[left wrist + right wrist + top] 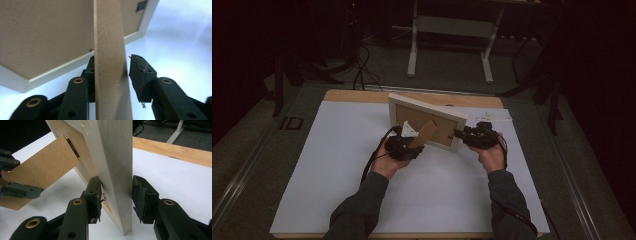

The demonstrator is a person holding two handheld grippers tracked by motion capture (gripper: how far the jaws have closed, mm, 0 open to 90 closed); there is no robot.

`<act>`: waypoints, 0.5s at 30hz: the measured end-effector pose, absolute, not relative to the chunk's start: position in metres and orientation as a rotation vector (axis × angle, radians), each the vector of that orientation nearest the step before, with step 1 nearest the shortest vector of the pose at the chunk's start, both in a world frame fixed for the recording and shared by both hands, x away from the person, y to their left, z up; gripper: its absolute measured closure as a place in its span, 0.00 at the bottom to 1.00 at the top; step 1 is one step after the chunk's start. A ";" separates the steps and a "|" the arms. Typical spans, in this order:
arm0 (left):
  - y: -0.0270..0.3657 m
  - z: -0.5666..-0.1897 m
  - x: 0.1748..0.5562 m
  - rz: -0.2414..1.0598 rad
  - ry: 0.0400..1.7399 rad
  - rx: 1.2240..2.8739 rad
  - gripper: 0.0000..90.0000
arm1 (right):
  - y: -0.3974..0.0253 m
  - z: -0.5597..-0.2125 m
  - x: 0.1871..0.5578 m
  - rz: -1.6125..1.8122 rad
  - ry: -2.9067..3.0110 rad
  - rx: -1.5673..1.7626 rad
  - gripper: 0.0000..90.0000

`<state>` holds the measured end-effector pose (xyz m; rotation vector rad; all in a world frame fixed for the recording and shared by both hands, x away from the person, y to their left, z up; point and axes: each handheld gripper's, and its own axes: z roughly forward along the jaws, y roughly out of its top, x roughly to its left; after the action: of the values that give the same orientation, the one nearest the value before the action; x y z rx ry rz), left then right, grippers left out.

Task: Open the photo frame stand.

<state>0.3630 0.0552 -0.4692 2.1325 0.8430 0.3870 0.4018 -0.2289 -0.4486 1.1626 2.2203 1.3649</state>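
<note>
A: On the white surface (337,165), picture frame (427,107) propped upright, back facing here. Right gripper (462,134) pinching its side rail, probably to steady it.

B: And left gripper (409,148)? Straddling the cardboard stand (427,132), jaws slightly spread, likely swinging it out.

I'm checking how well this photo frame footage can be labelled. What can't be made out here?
- Front of the photo frame: faces away in the high view; the gripper views show its back and side edge.
- Lower end of the stand flap: cut off by the bottom edge in the left gripper view.
- Left gripper grip: a slight gap at one finger; contact unclear.
</note>
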 end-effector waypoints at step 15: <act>0.068 -0.473 0.351 0.312 0.840 2.103 0.68 | -0.229 -0.455 0.397 1.422 2.239 1.152 0.63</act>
<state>0.3513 0.0684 -0.4728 2.1027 0.8396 0.3120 0.3969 -0.2290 -0.4548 1.1516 2.2386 1.4224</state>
